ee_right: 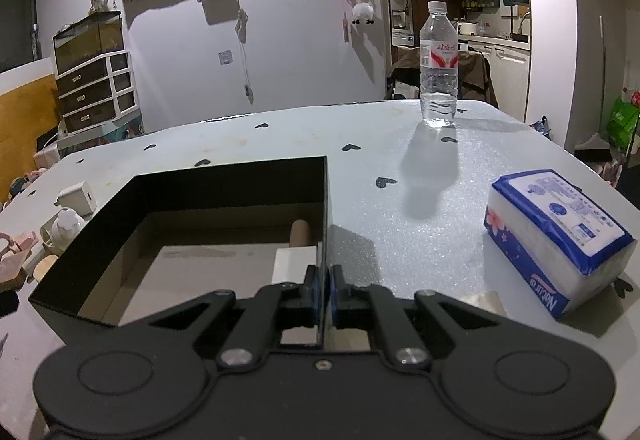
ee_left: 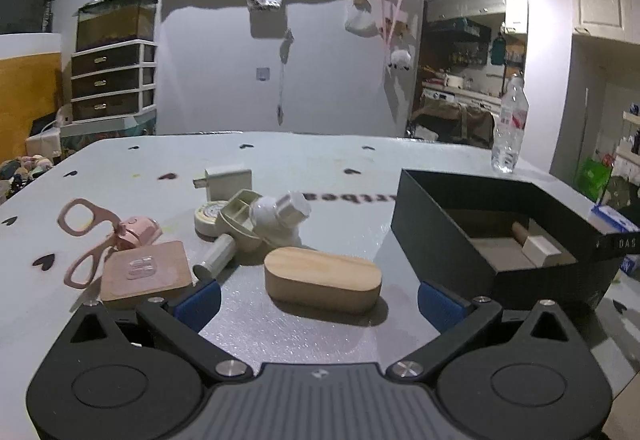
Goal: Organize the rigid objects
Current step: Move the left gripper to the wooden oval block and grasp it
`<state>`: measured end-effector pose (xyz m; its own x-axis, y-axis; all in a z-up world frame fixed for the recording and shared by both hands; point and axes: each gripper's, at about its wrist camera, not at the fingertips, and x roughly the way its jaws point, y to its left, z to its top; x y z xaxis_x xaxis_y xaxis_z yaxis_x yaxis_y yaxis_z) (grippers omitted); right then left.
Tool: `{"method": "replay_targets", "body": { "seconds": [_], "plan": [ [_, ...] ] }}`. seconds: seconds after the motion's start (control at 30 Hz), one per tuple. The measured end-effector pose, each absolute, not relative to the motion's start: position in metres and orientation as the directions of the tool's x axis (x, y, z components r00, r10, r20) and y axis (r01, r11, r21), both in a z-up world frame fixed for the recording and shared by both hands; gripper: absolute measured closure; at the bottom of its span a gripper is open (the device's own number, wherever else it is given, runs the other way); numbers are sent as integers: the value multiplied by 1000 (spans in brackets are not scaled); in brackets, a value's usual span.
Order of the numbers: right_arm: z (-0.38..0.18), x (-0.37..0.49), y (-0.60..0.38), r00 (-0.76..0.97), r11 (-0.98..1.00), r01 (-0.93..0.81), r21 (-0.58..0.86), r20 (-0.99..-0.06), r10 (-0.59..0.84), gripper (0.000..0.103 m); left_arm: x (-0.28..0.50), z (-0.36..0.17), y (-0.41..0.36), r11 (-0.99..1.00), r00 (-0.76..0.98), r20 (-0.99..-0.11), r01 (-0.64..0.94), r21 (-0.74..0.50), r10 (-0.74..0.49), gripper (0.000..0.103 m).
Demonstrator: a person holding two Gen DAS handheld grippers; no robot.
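Observation:
An oval wooden box (ee_left: 322,279) lies on the table straight ahead of my left gripper (ee_left: 319,299), which is open with the box just beyond its blue pads. Behind it sit a white bottle (ee_left: 280,214), a beige scoop (ee_left: 236,218), a tape roll (ee_left: 206,218), a white charger (ee_left: 228,182), pink scissors (ee_left: 86,244) and a square wooden coaster (ee_left: 146,274). The black box (ee_left: 492,232) stands at the right, holding a white block (ee_left: 540,250) and a wooden cylinder (ee_left: 520,232). My right gripper (ee_right: 325,294) is shut on the black box's right wall (ee_right: 324,208).
A water bottle (ee_right: 439,64) stands at the table's far edge. A blue tissue pack (ee_right: 556,236) lies to the right of the black box. Drawers (ee_left: 114,80) stand against the wall beyond the table's left side.

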<state>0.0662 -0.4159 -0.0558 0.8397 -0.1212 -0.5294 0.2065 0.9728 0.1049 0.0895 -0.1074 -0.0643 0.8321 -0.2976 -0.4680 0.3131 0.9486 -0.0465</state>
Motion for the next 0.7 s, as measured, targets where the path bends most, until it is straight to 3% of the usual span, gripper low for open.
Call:
{"method": "replay_targets", "body": {
  "seconds": [0.53,0.7],
  "plan": [
    [-56,67,-417,841,973,201,110,-529,-114,97,153,-81,-139,926,781,-570,367,89,-255,0],
    [-56,67,-417,841,973,200,113,-529,-112,97,160,-85,-139,915,753,-594,397,70,-282,14]
  ]
}}
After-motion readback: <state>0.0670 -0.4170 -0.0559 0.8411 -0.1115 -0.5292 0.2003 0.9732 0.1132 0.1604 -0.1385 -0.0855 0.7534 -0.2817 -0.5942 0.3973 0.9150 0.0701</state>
